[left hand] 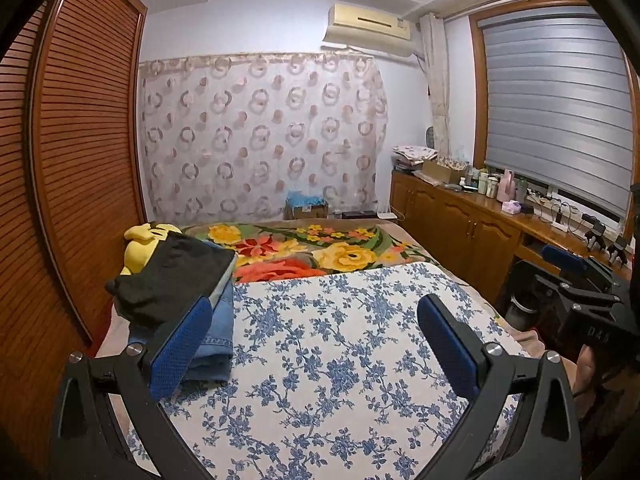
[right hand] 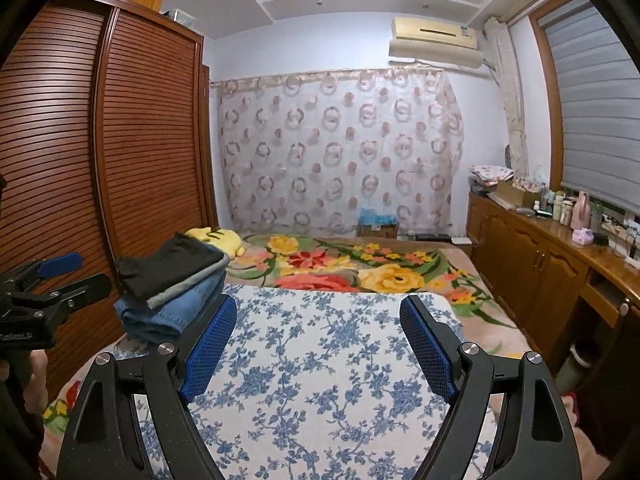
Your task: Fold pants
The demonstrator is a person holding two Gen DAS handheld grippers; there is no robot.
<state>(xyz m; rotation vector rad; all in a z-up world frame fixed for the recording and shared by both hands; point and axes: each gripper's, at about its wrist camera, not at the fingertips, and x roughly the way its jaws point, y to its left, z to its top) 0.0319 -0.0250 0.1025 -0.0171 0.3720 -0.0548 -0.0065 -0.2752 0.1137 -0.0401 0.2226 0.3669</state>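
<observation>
A stack of folded pants lies at the left edge of the bed: black pants (left hand: 176, 276) on top, a grey layer under them, blue jeans (left hand: 212, 344) at the bottom. The stack also shows in the right wrist view, with the black pants (right hand: 172, 264) over the jeans (right hand: 168, 312). My left gripper (left hand: 316, 320) is open and empty above the blue-flowered white cloth (left hand: 340, 360), just right of the stack. My right gripper (right hand: 320, 320) is open and empty over the same cloth (right hand: 320, 380). The right gripper also shows in the left wrist view (left hand: 576, 276), and the left gripper shows in the right wrist view (right hand: 60, 276).
A yellow plush toy (left hand: 140, 240) lies behind the stack. A bright floral blanket (left hand: 320, 248) covers the far bed. A slatted wooden wardrobe (left hand: 72, 160) stands at left. A wooden cabinet (left hand: 460, 220) with bottles runs along the right under the window.
</observation>
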